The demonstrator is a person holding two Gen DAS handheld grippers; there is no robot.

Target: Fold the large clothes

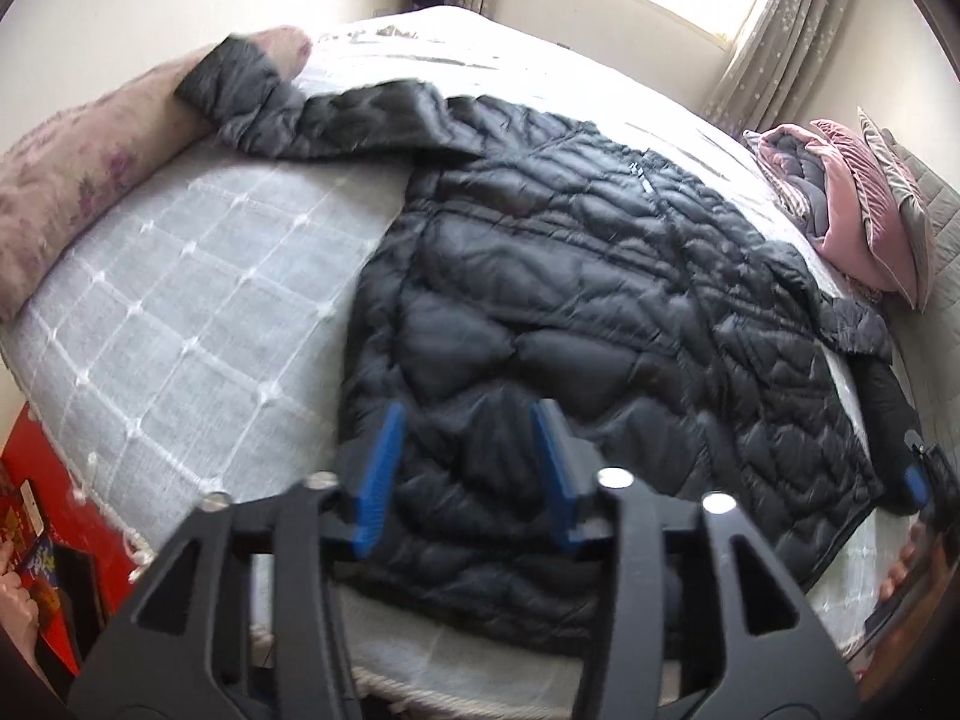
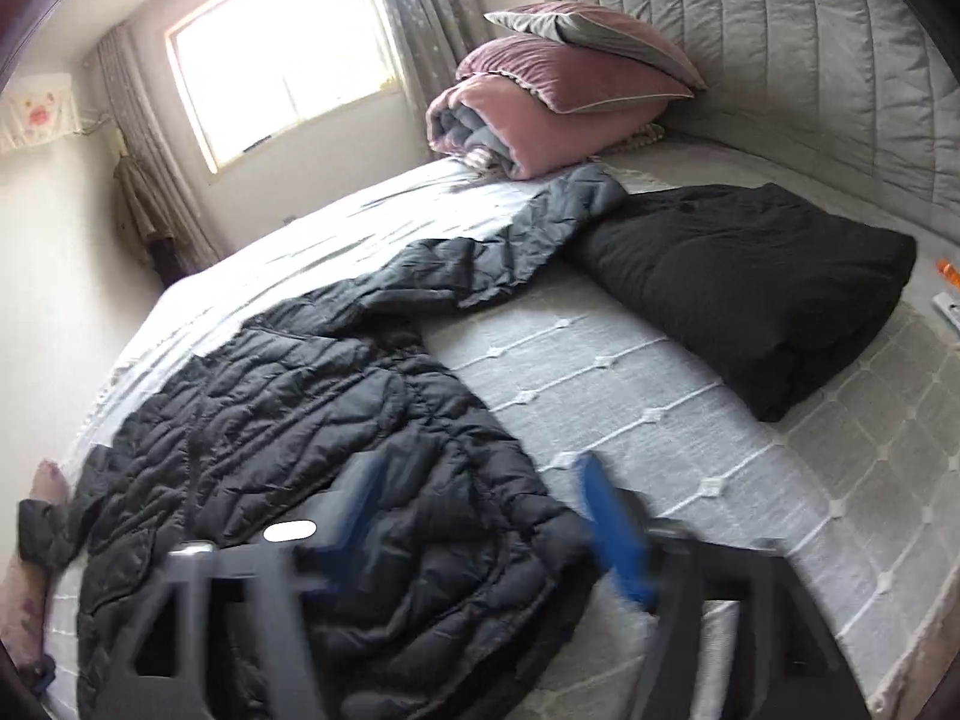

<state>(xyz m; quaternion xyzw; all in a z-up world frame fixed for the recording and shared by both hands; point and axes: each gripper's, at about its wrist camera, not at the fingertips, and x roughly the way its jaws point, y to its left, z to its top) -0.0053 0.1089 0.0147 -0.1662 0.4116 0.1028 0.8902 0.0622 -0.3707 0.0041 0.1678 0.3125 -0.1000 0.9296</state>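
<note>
Since the black quilted puffer jacket lies spread flat across the bed, both sleeves out, I judge folding barely begun: no fold visible, every step left.

Near: left gripper hovers over the jacket's bottom hem, blue pads apart, gripping nothing. Right gripper sits over the opposite hem corner, jaws spread too, nothing between them; motion blur there, so contact with the fabric is hard to call.

Jacket shell: slick, slightly shiny nylon, irregular wavy quilting, puffy and wrinkled. Probably slippery and springy, so folds may not stay put.

Mid: the bedspread is pale grey woven cloth with a white tufted grid, matte. One sleeve runs onto a floral pink bolster at the bed edge; the other sleeve reaches toward the pillows.

Far: a black folded garment, soft matte block, looks already done. Behind it, a rolled pink-grey quilt, velvet pillows, a padded grey headboard.
</note>
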